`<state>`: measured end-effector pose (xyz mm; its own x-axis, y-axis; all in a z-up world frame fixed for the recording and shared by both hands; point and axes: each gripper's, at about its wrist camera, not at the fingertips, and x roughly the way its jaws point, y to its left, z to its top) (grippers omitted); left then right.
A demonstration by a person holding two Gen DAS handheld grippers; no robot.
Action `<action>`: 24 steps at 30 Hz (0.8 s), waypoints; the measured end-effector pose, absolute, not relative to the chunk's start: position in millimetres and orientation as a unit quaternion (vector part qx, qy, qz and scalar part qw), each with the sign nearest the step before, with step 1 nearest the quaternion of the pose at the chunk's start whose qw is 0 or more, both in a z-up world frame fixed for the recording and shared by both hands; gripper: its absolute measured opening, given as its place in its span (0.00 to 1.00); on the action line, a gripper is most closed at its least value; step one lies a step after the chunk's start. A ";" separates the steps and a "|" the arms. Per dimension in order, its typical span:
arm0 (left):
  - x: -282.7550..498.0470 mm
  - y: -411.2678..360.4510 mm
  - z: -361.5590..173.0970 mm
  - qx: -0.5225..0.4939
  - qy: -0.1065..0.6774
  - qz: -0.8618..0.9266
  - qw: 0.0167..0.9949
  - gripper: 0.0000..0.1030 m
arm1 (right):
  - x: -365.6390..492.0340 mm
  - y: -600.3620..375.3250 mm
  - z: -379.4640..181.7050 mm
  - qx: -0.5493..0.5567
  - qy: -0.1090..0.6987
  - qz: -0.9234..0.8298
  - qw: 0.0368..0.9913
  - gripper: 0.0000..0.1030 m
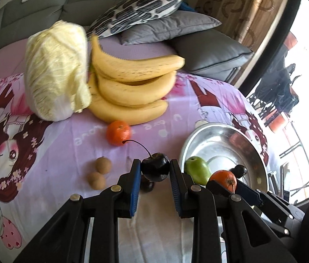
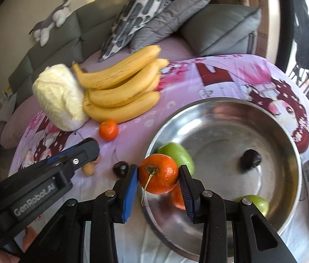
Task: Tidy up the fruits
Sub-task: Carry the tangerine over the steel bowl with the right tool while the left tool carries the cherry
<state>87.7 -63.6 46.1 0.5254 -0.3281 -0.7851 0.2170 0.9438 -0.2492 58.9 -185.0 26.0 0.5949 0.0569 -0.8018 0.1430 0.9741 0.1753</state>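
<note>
The left gripper (image 1: 155, 168) is clamped on a dark, glossy cherry (image 1: 155, 169), its blue ribbed pads pressed to either side of the round fruit and the thin curved stem arching up toward the left. The cherry hangs clear of the cloth (image 1: 88, 135), a smooth lilac sheet printed with cartoon figures, and a second dark cherry (image 2: 120, 169) lies on the cloth just below it. The right gripper (image 2: 158, 176) is closed on a mandarin (image 2: 158, 174) with dimpled orange peel and a dry stalk, held over the near rim of the bowl (image 2: 294, 153), a wide, shallow dish of shiny steel. Inside the bowl lie a smooth green fruit (image 2: 181, 153) against the near wall, another green fruit (image 2: 258, 202) at the lower edge, a dark cherry (image 2: 250, 157) near the middle and an orange piece partly hidden behind the right jaw. On the cloth, another mandarin (image 1: 118, 132) sits just in front of a bunch of long, curved yellow bananas (image 1: 132, 81) freckled with brown, which touch a pale, crinkled cabbage (image 1: 56, 70) at their stem end. Two small, matt tan round fruits (image 1: 99, 172) lie side by side, touching, left of the left gripper. Grey and patterned cushions (image 1: 154, 17) are stacked behind.
</note>
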 end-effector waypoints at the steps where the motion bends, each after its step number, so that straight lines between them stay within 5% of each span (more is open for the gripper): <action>1: 87.2 -67.6 46.2 -0.056 0.461 -0.160 0.871 0.27 | 58.4 -190.8 26.1 0.115 0.450 -0.031 0.885 0.39; 24: 83.1 -141.7 24.5 0.016 0.486 -0.230 0.843 0.27 | 49.7 -272.3 24.0 0.151 0.447 -0.126 0.873 0.39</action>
